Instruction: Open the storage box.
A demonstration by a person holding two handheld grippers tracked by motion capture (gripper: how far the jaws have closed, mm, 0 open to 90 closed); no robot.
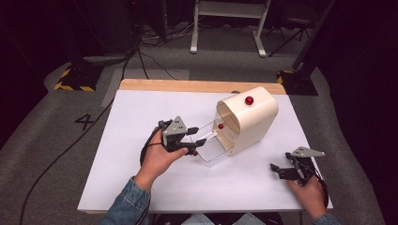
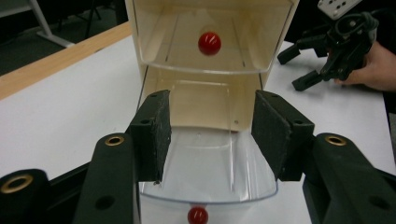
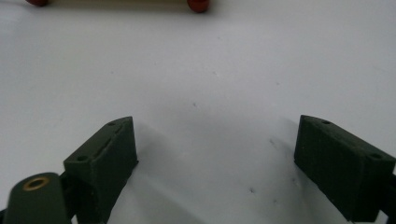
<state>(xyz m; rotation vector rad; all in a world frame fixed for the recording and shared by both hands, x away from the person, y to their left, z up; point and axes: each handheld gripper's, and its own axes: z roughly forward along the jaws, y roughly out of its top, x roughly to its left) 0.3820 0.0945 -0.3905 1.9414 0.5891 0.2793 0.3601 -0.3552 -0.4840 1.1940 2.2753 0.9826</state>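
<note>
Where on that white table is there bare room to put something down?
The table's left half, from the wooden strip to the near edge, is bare, as is the near middle between the hands. It is crowded around the cream cabinet and its pulled-out clear drawer.

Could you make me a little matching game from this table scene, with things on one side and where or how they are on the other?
Things:
1. lower clear drawer
2. upper drawer
3. right tool
4. red knob on top

States:
A. pushed in, inside the cabinet
B. open, on the bare table near its right edge
C. pulled out toward the left tool
D. sits on the cream cabinet's rounded roof

Pairs: 1-C, 2-A, 3-B, 4-D
</note>
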